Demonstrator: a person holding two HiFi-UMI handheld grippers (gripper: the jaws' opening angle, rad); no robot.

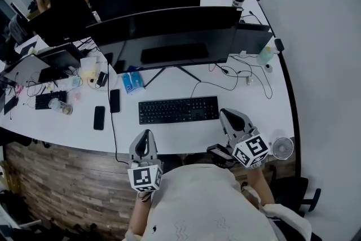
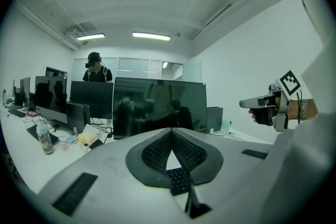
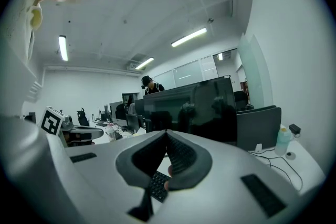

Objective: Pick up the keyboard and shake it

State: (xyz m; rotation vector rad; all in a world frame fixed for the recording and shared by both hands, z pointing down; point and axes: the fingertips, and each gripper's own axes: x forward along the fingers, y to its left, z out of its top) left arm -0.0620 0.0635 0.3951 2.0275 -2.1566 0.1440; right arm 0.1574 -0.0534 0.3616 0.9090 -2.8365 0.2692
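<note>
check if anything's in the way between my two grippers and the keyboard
Nothing visible does. Only bare desk lies between the keyboard and the left gripper and right gripper, both with jaws shut on nothing. A black cable and two phones lie off to the keyboard's left, clear of both paths.

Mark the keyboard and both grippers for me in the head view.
keyboard (image 1: 178,110), head view, middle of its key field.
left gripper (image 1: 146,134), head view, tips of its shut jaws.
right gripper (image 1: 224,113), head view, tips of its shut jaws.
</note>
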